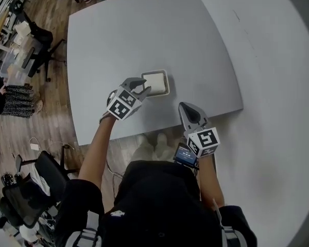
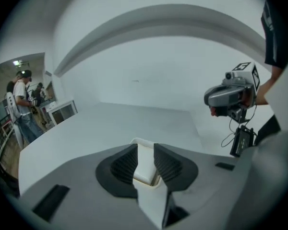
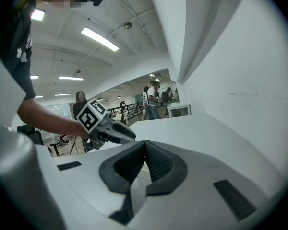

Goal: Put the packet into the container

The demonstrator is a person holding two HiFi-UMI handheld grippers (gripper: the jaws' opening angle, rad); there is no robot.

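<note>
A white square container (image 1: 165, 89) with a grey rim sits near the front of the grey table (image 1: 144, 30); something white, probably the packet (image 1: 155, 81), lies inside it. My left gripper (image 1: 143, 86) is at the container's near left corner. In the left gripper view its jaws (image 2: 143, 147) stand a narrow gap apart, and a white round-cornered piece (image 2: 143, 164) fills that gap. I cannot tell whether the pads press on it, or whether it is the packet or the container. My right gripper (image 1: 188, 107) hovers at the table's front edge, shut and empty (image 3: 145, 145).
The table's front edge (image 1: 159, 125) runs just below both grippers. A white wall (image 1: 278, 60) borders the table on the right. Office chairs (image 1: 38, 40) and clutter stand on the wooden floor at the left. People (image 2: 24, 99) stand far off.
</note>
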